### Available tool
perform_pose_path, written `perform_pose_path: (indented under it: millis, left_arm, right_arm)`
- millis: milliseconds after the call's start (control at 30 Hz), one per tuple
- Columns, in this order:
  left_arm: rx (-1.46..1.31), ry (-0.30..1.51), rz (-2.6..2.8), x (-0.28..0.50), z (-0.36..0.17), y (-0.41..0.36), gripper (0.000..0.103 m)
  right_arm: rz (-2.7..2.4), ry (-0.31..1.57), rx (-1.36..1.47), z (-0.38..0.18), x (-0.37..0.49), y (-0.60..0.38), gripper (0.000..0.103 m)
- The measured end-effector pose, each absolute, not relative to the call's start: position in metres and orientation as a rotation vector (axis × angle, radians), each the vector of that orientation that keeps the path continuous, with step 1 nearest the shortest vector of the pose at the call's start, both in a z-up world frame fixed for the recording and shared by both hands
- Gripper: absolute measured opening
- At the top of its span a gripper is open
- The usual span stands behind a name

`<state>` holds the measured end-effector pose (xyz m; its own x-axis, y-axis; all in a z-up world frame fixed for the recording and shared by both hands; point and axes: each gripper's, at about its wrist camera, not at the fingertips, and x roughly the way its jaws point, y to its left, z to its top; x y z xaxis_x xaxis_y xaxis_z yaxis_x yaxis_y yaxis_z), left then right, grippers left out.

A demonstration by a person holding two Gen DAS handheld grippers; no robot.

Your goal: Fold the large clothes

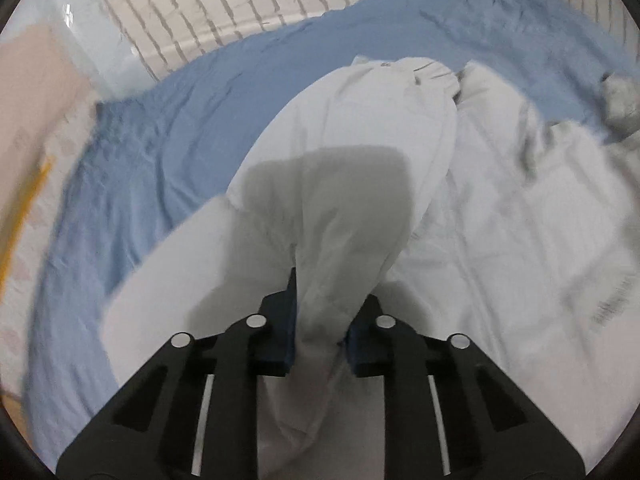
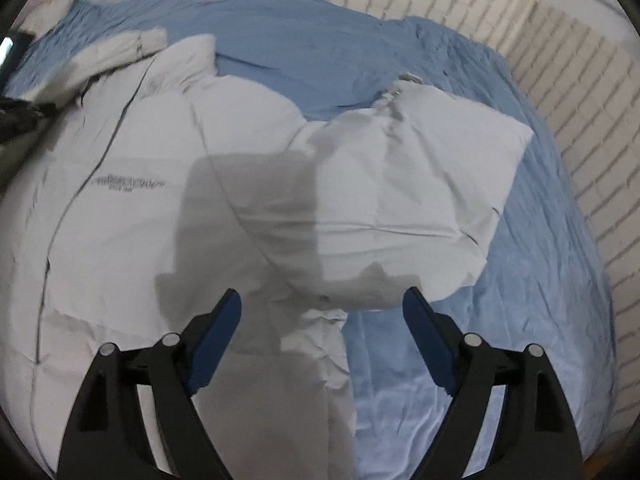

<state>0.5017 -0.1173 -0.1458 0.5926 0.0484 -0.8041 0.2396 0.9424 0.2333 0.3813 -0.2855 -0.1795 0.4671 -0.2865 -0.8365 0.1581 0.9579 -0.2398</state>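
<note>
On the blue bedsheet (image 2: 520, 280) by a white brick wall (image 2: 580, 120), left tongs (image 1: 320, 304) pinch the white jacket (image 2: 120, 240); right tongs (image 2: 322, 300) gape wide.

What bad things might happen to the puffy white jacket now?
1. The left gripper pinches only a narrow bunch of the white jacket, so the slippery cloth might slide out.
2. The right gripper is open and holds nothing, so the right sleeve could flop back over the blue sheet.
3. The jacket looks puffy; folds may spring open.
</note>
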Motion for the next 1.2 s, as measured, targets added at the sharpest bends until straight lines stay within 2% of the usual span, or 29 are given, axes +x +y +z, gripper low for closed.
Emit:
perform_pose_path:
  millis: [200,367,400,500,633,700,833,1000,1033,1067,1100,1133,1200]
  left_arm:
    - [0.364,0.980,-0.222,0.429,-0.153,-0.117,0.010]
    - [0.475,0.982,-0.184,0.413,-0.168,-0.136,0.015]
    - [0.444,0.981,-0.197,0.413,-0.165,-0.137,0.020]
    - [0.324,0.986,-0.243,0.405,-0.150,-0.126,0.057]
    - [0.323,0.922,-0.225,0.375,-0.136,-0.102,0.073]
    - [0.321,0.881,-0.203,0.357,-0.124,-0.079,0.076]
    - [0.279,0.866,-0.151,0.374,-0.113,-0.047,0.085]
    - [0.188,0.897,-0.044,0.395,-0.103,0.036,0.083]
    - [0.164,0.913,-0.043,0.403,-0.106,0.043,0.072]
    - [0.147,0.935,-0.044,0.411,-0.112,0.047,0.051]
    - [0.135,0.979,-0.052,0.421,-0.121,0.052,0.041]
    - [0.111,1.011,-0.062,0.428,-0.131,0.052,0.035]
    - [0.074,1.037,-0.065,0.436,-0.143,0.054,0.035]
  right_arm:
    - [-0.226,1.089,-0.081,-0.194,0.368,-0.270,0.083]
    - [-0.227,1.095,-0.068,-0.189,0.366,-0.263,0.083]
    - [-0.221,1.091,-0.065,-0.186,0.364,-0.261,0.083]
    - [-0.209,1.065,-0.096,-0.173,0.360,-0.252,0.083]
    - [-0.204,1.048,-0.134,-0.162,0.364,-0.239,0.083]
    - [-0.200,1.029,-0.132,-0.158,0.370,-0.234,0.083]
    - [-0.190,1.002,-0.138,-0.154,0.383,-0.217,0.083]
    - [-0.156,0.978,-0.126,-0.153,0.409,-0.194,0.083]
    - [-0.151,0.972,-0.122,-0.152,0.415,-0.190,0.083]
    - [-0.148,0.965,-0.110,-0.151,0.425,-0.187,0.083]
    - [-0.143,0.962,-0.096,-0.150,0.431,-0.185,0.083]
    - [-0.130,0.960,-0.061,-0.149,0.441,-0.185,0.083]
    - [-0.101,0.958,0.014,-0.150,0.459,-0.185,0.083]
